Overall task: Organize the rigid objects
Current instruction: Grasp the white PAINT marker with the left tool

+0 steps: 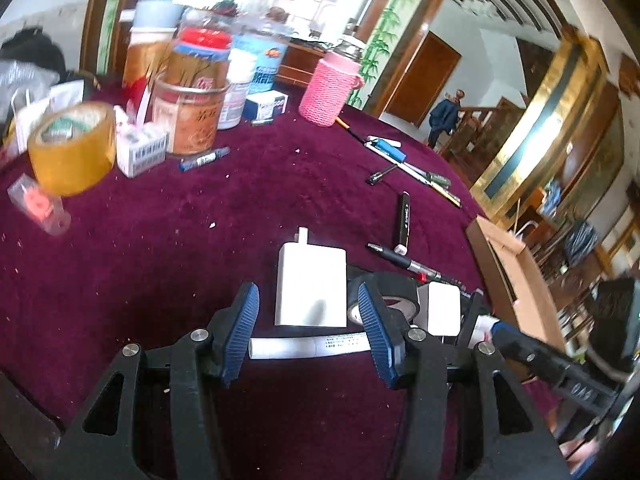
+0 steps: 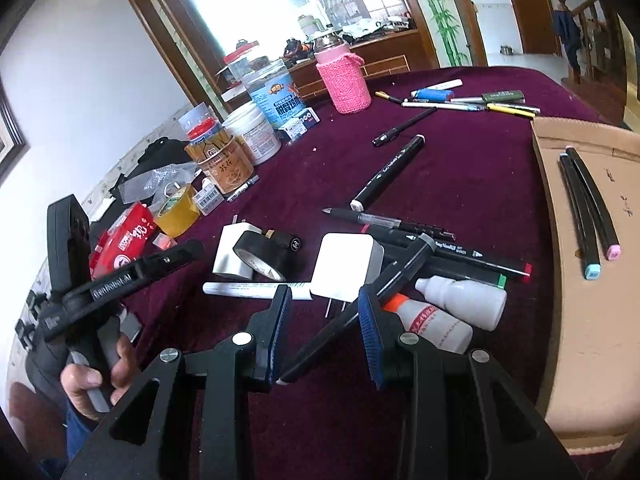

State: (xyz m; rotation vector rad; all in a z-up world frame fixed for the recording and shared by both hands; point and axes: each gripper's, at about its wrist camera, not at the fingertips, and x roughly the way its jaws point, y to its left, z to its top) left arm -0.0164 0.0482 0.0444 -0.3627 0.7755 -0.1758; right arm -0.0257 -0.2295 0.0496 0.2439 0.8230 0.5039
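- Maroon velvet cloth (image 2: 460, 184) covered the table, with pens, chargers, tape and jars scattered over it.
- The left gripper (image 1: 308, 332) hovered with its blue-padded jaws parted and nothing clamped; a white charger (image 1: 310, 284) lay on the cloth between and just beyond the tips, and a white pen (image 1: 308, 347) with small unreadable print lay crosswise under them.
- The right gripper (image 2: 324, 320) also stood parted; a black marker (image 2: 360, 300) slanted through the gap, close to the right-hand pad, though whether the pad touched it could not be told.
- "GenRobot.AI" was printed in white on the other gripper's black finger (image 2: 116, 280), whose handle sat in the person's hand (image 2: 96, 380).
- A roll of black tape (image 2: 260, 256) leaned on the charger's side, touching a small black cap (image 2: 290, 242) with what looked like a double-C logo.
- A second white charger (image 2: 344, 268) lay prongs toward the camera, beside two white dropper bottles (image 2: 460, 300), one with red lettering too blurred to read.
- A long black marker (image 2: 390, 168) carried pale script along its barrel.
- The cardboard box (image 2: 568, 320) at the right held two black markers (image 2: 588, 216) with blue and pink caps.
- A pink knitted cup sleeve (image 2: 346, 80) stood at the far side, near a blue-labelled tub (image 2: 280, 100) and an orange can (image 2: 226, 168) with Chinese characters.
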